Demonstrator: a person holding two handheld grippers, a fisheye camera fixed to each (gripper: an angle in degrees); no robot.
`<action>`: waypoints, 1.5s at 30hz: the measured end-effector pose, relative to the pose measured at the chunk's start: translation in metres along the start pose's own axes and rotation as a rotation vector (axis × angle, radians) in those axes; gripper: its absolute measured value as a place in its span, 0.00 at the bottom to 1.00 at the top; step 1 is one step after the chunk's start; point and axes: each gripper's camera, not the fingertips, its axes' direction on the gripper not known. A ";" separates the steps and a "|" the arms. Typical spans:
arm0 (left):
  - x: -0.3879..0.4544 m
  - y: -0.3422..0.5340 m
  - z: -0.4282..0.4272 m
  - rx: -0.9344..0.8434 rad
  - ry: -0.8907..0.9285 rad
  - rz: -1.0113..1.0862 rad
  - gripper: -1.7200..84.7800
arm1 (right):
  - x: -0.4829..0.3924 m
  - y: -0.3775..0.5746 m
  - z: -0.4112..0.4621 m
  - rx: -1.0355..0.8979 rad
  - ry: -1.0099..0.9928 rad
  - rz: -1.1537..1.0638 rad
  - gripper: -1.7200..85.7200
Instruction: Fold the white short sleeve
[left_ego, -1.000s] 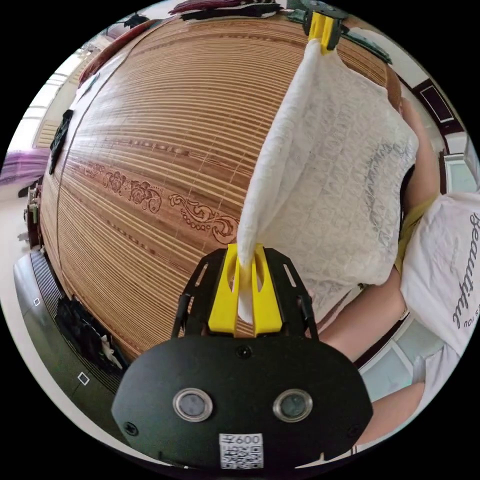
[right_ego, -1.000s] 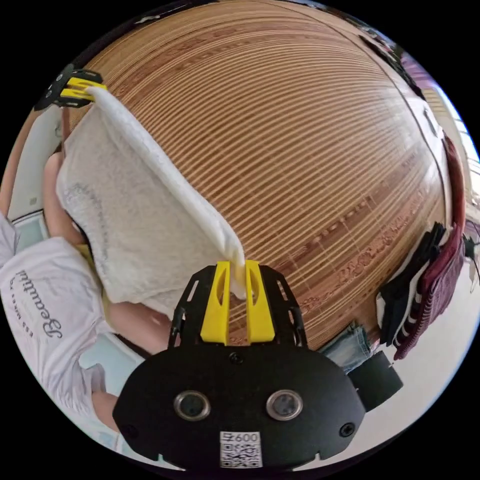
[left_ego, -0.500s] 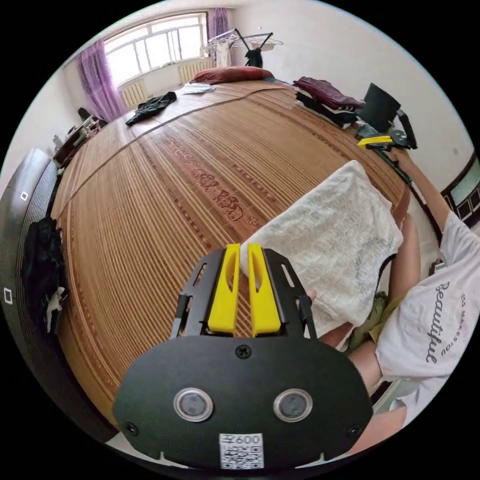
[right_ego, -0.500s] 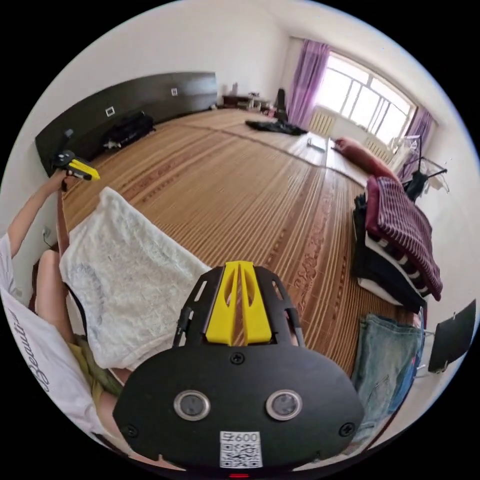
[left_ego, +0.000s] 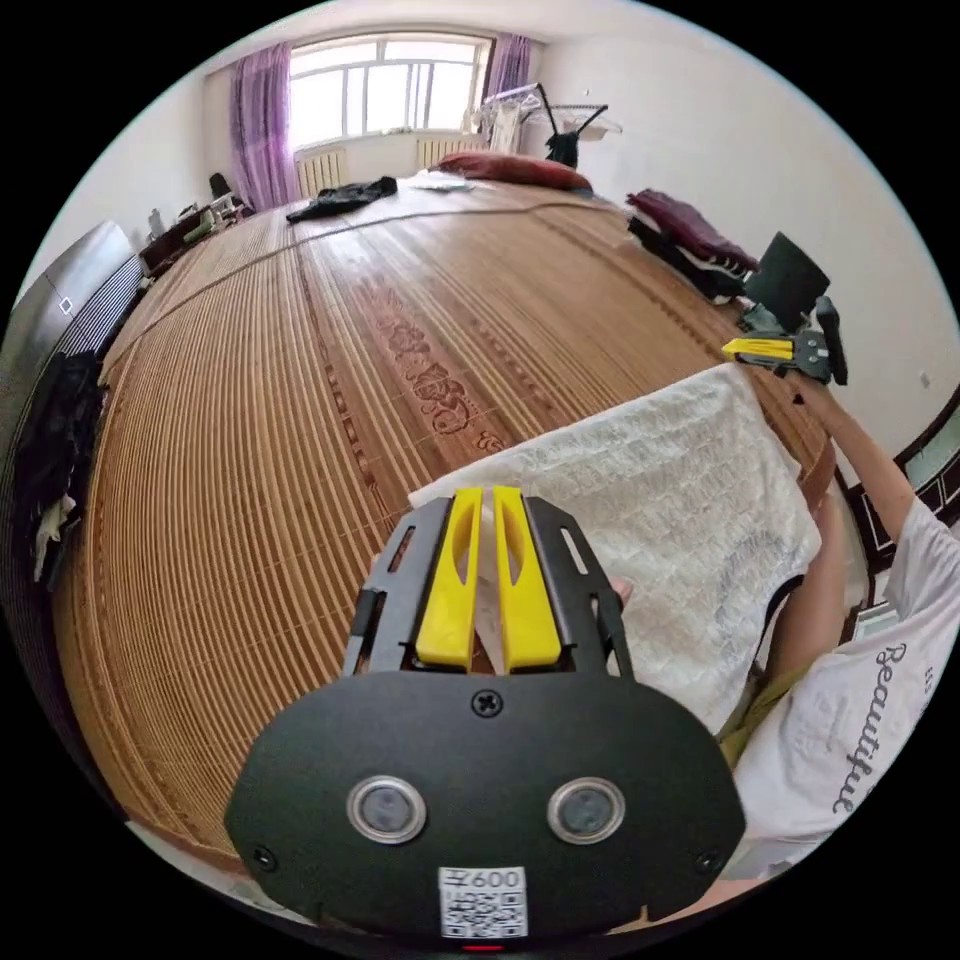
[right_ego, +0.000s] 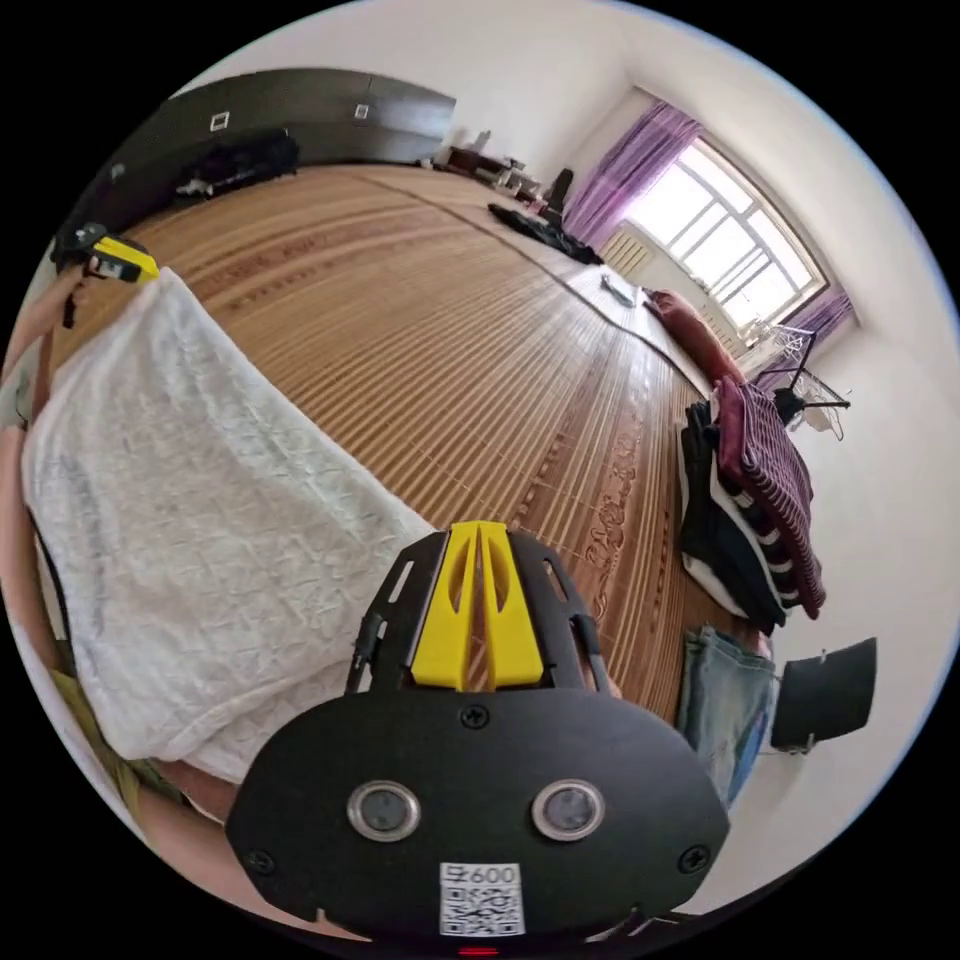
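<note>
Left hand-held gripper (left_ego: 484, 500), right hand-held gripper (right_ego: 479, 535): jaws together, shirt released since a second ago.
White short sleeve (left_ego: 660, 500) lies lower right on bamboo mat (left_ego: 300, 380); clothes stack (right_ego: 750, 470) right.

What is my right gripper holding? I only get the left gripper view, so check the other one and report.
Observer: Nothing. The right gripper has its jaws together, with only bamboo mat showing past them.
Operator: Good. Now tell me what sits next to the folded stack.
Observer: Blue jeans lie at the mat's edge, right beside the folded stack.
</note>
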 end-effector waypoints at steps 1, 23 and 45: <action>-0.001 0.007 -0.010 0.008 -0.003 -0.031 0.03 | -0.005 0.015 -0.026 0.048 -0.050 0.008 0.01; 0.062 0.185 -0.146 0.041 -0.081 -0.050 0.02 | -0.072 0.120 -0.150 -0.153 -0.065 0.069 0.01; -0.121 0.067 -0.267 0.148 0.138 -0.331 0.07 | 0.241 0.030 -0.266 -0.080 -0.398 0.493 0.16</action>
